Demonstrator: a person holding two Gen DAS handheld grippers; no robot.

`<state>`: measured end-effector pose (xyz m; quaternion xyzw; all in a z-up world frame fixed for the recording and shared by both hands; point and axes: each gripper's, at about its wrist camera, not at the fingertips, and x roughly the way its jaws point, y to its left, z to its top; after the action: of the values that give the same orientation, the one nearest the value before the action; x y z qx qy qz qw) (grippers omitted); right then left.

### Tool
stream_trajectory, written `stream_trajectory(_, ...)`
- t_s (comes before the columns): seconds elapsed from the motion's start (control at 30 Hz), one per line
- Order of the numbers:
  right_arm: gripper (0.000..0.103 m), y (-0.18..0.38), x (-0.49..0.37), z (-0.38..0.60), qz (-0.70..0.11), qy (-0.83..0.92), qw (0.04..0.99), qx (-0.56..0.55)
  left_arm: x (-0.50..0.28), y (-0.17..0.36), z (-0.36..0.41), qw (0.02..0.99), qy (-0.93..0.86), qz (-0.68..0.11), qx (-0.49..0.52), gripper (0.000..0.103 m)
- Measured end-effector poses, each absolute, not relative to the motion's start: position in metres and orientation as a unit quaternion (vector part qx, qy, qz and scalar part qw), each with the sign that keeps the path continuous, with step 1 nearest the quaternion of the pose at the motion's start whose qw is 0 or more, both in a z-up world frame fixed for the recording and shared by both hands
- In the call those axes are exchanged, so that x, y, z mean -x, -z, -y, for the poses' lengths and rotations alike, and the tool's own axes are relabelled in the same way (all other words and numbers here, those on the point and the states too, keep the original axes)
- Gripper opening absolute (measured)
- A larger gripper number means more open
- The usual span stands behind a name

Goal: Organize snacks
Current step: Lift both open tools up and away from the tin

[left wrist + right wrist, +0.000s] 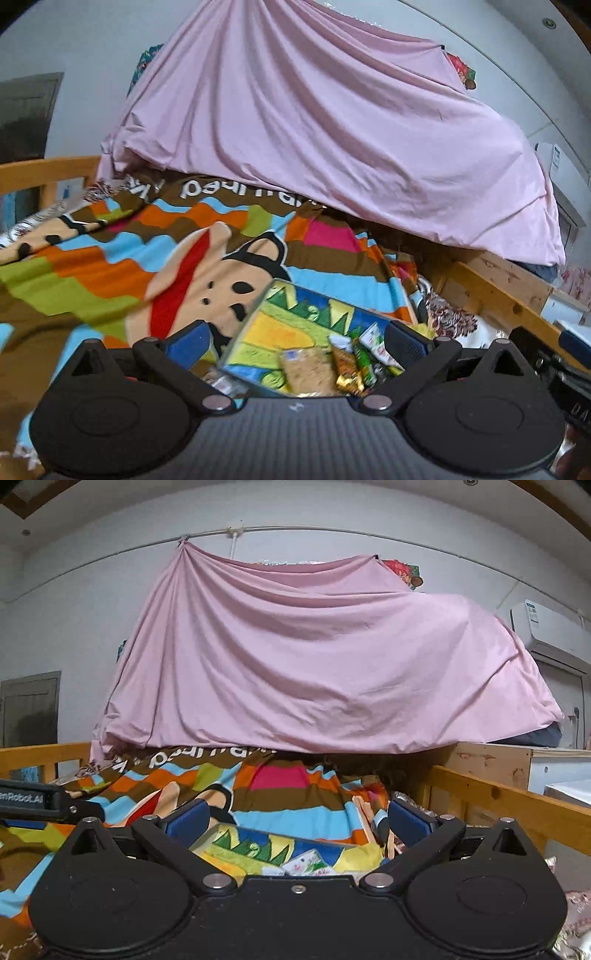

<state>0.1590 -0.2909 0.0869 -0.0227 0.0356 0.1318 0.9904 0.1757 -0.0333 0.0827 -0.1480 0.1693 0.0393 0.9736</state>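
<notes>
Left claw (295,341): jaws spread wide, nothing between the blue pads; it tilts a little downward over the bed.
Right claw (295,821): jaws likewise wide apart and empty, pointing about level across the bed toward the pink sheet.
Box (295,325): a shallow open box with a bright blue, yellow and green picture inside; it lies on the blanket just ahead of both claws. In the left view its long axis runs from lower left to upper right, one corner pointing away up the bed; its near end is hidden by the claw body.
Snacks (325,369): several small packets lie in the box's near part, side by side, their long axes running roughly away from the camera. One is a pale clear pack of something grainy (308,371), one a gold-orange wrapper (345,369), one a green stick (364,363), one a white wrapper with red and green print (376,343).
Right view of snacks: only white printed packets (306,864) show in the box (255,845), the rest hidden below the claw body.
Loose packet (223,384): a small one just outside the box's left edge; blurred, kind unclear.
Blanket (110,258): striped in many colours with a cartoon monkey face, covering the bed.
Pink sheet (314,664): hangs from a line on the wall, draped over the far end of the bed.
Bed rail (498,797): wooden, along the right side.
</notes>
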Motion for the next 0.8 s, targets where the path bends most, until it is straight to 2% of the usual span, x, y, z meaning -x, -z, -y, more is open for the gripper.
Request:
stream_trajectory(0.4,0.102,-0.068,-0.108,0.267,-0.071,-0.16,0.984,0.027,-0.113,-0.071,0.001,0.966,-0.081,-0.194,0.153,0.102)
stream_trajectory(0.8,0.102,-0.042,-0.093,0.241,-0.13,-0.191,0.972,0.047,-0.088,-0.05,-0.024,0.958,-0.117,-0.221,0.138,0.103)
